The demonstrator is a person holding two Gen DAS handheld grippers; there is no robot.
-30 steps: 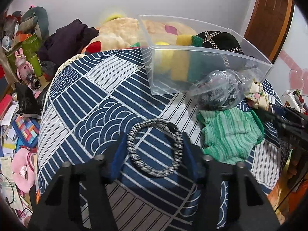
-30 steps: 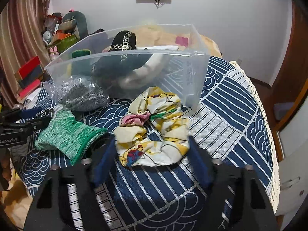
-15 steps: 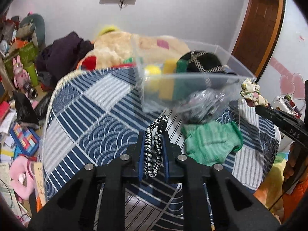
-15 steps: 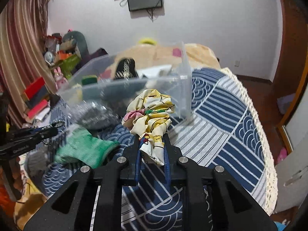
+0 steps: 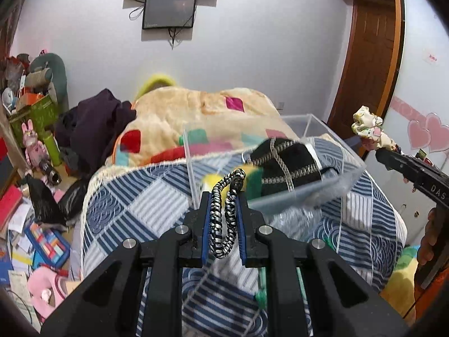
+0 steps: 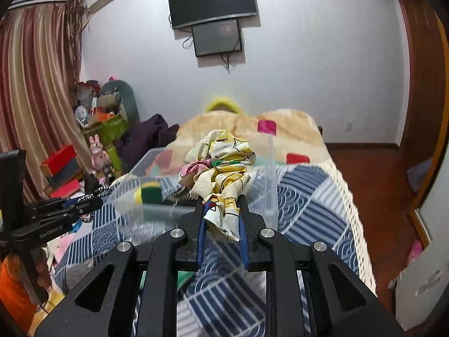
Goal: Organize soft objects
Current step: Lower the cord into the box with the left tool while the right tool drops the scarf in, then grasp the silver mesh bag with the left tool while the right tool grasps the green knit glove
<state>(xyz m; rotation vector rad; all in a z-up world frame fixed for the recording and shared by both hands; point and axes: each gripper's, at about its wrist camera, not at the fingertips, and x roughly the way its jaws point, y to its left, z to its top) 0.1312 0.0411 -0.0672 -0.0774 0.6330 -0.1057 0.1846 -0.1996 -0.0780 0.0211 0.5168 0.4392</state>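
Note:
My left gripper (image 5: 224, 196) is shut on a black-and-white braided cord ring (image 5: 226, 210), squeezed flat and lifted off the blue patterned cloth (image 5: 134, 205). My right gripper (image 6: 221, 200) is shut on a yellow floral scrunchie (image 6: 221, 165), also raised. Ahead of both stands a clear plastic bin (image 5: 283, 168) that holds a black hat with chain trim (image 5: 286, 165) and a yellow-and-green sponge (image 6: 148, 192). In the left wrist view the right gripper (image 5: 376, 147) with the scrunchie (image 5: 367, 126) shows at the right; the right wrist view has the left gripper (image 6: 98, 199) at its left.
A beige patchwork blanket (image 5: 196, 118) covers the bed behind the bin. Dark clothes (image 5: 98, 123), toys and boxes (image 5: 36, 146) crowd the left side and floor. A wooden door (image 5: 367, 64) is at the right; screens (image 6: 213, 0) hang on the wall. A hand (image 5: 429, 238) grips the right tool.
Both grippers closed from open, the left on the cord ring and the right on the scrunchie, then rose off the cloth. The views tilted up, so the green knitted piece dropped from sight.

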